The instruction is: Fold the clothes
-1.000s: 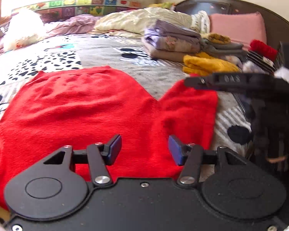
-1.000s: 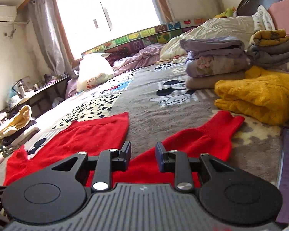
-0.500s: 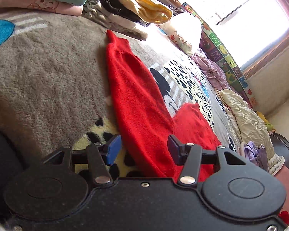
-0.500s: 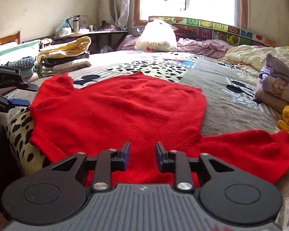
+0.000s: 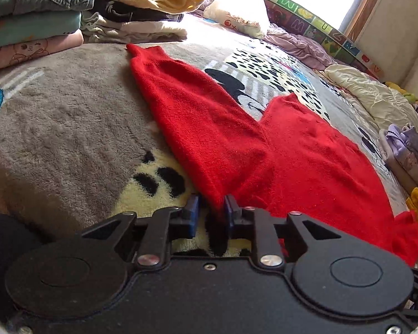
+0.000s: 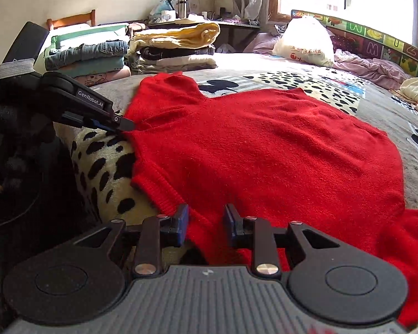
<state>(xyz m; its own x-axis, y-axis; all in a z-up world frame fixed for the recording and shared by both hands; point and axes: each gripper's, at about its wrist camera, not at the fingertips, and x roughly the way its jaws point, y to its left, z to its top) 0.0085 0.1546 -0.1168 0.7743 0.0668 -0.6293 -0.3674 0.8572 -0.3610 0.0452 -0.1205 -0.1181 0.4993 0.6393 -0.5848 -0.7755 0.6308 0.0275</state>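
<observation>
Left wrist: left tongs (image 5: 211, 208) clamped on red sweater (image 5: 292, 150) edge.

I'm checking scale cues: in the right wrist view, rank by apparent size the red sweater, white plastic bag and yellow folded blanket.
1. red sweater
2. white plastic bag and yellow folded blanket: look alike, unranked.

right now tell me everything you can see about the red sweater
The red sweater is a fuzzy knit with a ribbed hem, spread flat on the patterned blanket with one sleeve stretched toward the folded piles. The other sleeve trails off at the right wrist view's right edge. The left gripper has closed on its edge near that sleeve. The right gripper is open, its fingers straddling the hem corner.
</observation>
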